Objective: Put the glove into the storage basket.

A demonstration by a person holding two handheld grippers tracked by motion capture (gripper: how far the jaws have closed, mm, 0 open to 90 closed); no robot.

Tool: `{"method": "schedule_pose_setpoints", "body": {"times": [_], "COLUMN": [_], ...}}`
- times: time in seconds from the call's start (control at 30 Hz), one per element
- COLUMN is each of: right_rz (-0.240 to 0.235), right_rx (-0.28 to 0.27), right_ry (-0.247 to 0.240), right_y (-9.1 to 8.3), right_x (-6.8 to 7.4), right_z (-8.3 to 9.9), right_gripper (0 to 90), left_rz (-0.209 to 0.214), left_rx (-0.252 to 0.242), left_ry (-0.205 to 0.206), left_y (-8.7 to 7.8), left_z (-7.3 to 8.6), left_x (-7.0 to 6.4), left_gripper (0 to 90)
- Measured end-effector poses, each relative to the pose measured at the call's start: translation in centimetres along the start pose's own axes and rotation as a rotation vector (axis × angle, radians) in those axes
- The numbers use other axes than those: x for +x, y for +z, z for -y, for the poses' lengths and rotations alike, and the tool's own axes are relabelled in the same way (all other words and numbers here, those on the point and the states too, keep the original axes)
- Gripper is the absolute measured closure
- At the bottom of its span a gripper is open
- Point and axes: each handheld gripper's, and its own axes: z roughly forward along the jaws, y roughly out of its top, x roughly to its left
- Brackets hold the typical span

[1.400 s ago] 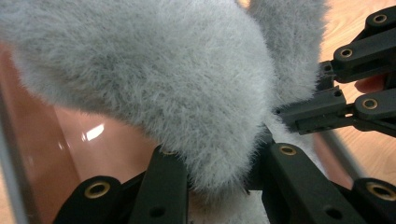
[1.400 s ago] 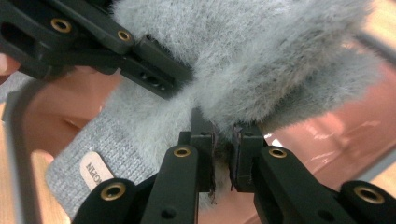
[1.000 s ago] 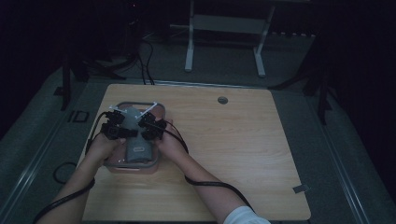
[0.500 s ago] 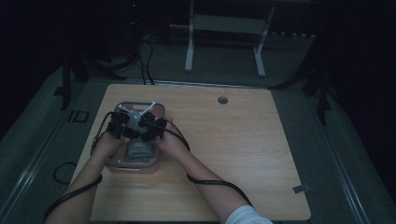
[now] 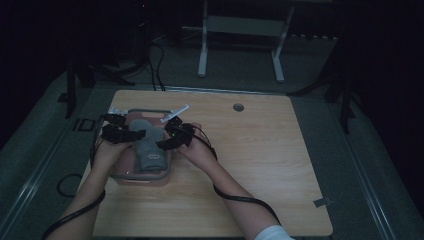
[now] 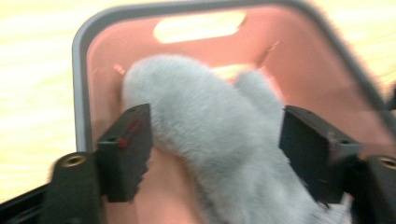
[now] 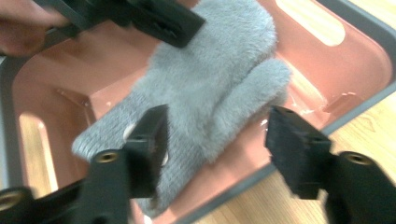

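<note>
- Dim surroundings frame a wooden worktop (image 5: pixel 260 165); a pink bin (image 5: pixel 131 172) with a grey rim sits at its left side.
- A grey mitten (image 6: pixel 219 140) lies flat inside the bin, cuff toward the person.
- Left tongs (image 6: pixel 215 149): jaws wide, straddling the mitten, gripping nothing.
- Right tongs (image 7: pixel 215 140): jaws wide, above the mitten's thumb side and the bin's rim.

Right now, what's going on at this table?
A person holds a gripper in each hand over a pink bin on the wooden table. A grey mitten lies inside the bin. The left gripper has its jaws open on either side of the mitten, and the right gripper hangs open above its cuff end. Neither has closed on it.
</note>
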Motion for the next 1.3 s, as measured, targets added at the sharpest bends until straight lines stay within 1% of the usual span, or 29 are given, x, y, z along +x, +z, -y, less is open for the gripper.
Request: {"method": "schedule_pose_setpoints", "body": {"times": [0.03, 0.1, 0.13, 0.2, 0.23, 0.3, 0.37, 0.43, 0.5, 0.6, 0.7, 0.8, 0.97, 1.13, 1.17, 1.2, 1.23, 1.27, 1.3], "right_rz": [-0.008, -0.024, -0.037, -0.062, -0.073, -0.075, -0.076, -0.07, -0.074, -0.076, -0.068, -0.065, -0.062, -0.06, -0.055, -0.055, -0.052, -0.045, -0.043], "right_rx": [-0.002, -0.004, -0.014, -0.032, -0.042, -0.055, -0.058, -0.063, -0.081, -0.093, -0.091, -0.094, -0.1, -0.107, -0.106, -0.106, -0.111, -0.11, -0.112], "right_ry": [-0.003, -0.017, -0.018, -0.012, -0.021, -0.052, -0.073, -0.083, -0.073, -0.075, -0.092, -0.09, -0.093, -0.092, -0.092, -0.092, -0.092, -0.09, -0.088], "right_y": [-0.2, -0.7, -0.9, -1.4, -1.7, -2.1, -2.6, -3.0, -3.6, -4.4, -5.0, -5.4, -6.3, -7.3, -7.5, -7.5, -7.7, -8.2, -8.2], "right_x": [0.0, -0.1, -0.1, -0.2, -0.3, -0.2, -0.1, -0.2, -0.3, -0.4, -0.5, -0.7, -1.0, -1.5, -1.5, -1.5, -1.6, -1.9, -1.9], "right_z": [0.2, 0.4, 0.6, 0.9, 1.0, 1.4, 1.8, 2.3, 2.7, 3.4, 4.1, 4.7, 6.0, 7.6, 7.8, 7.8, 8.2, 8.8, 9.0], "right_gripper": [30.0, 24.9, 21.2, 20.1, 19.5, 15.3, 15.2, 15.2, 15.2, 15.1, 15.1, 15.1, 15.1, 15.1, 15.0, 15.0, 15.1, 15.1, 15.1], "left_rz": [0.008, 0.011, 0.021, 0.026, 0.023, 0.02, 0.037, 0.072, 0.101, 0.148, 0.192, 0.225, 0.274, 0.324, 0.341, 0.341, 0.369, 0.373, 0.377], "left_rx": [-0.012, -0.045, -0.053, -0.075, -0.088, -0.106, -0.123, -0.146, -0.168, -0.2, -0.208, -0.207, -0.214, -0.219, -0.221, -0.221, -0.219, -0.217, -0.223], "left_ry": [0.009, 0.038, 0.049, 0.08, 0.092, 0.12, 0.138, 0.148, 0.167, 0.206, 0.245, 0.282, 0.312, 0.336, 0.337, 0.337, 0.354, 0.359, 0.368], "left_y": [-0.4, -1.0, -1.3, -1.8, -2.1, -2.8, -3.4, -4.0, -4.6, -5.5, -6.1, -6.3, -6.4, -6.2, -6.1, -6.1, -5.9, -5.9, -5.7], "left_z": [0.1, 0.5, 0.8, 1.3, 1.5, 1.8, 2.1, 2.4, 2.8, 3.4, 3.8, 4.1, 4.9, 5.5, 5.7, 5.7, 5.9, 5.9, 6.0], "left_x": [-0.1, -0.6, -0.8, -1.5, -1.9, -2.6, -3.4, -4.3, -5.3, -7.2, -8.8, -10.3, -12.4, -14.0, -14.4, -14.4, -15.1, -15.3, -15.6], "left_gripper": [19.8, 18.3, 16.5, 15.2, 14.6, 14.5, 14.5, 14.5, 14.5, 14.5, 14.5, 14.5, 14.5, 14.5, 14.5, 14.5, 14.5, 14.5, 14.5]}}
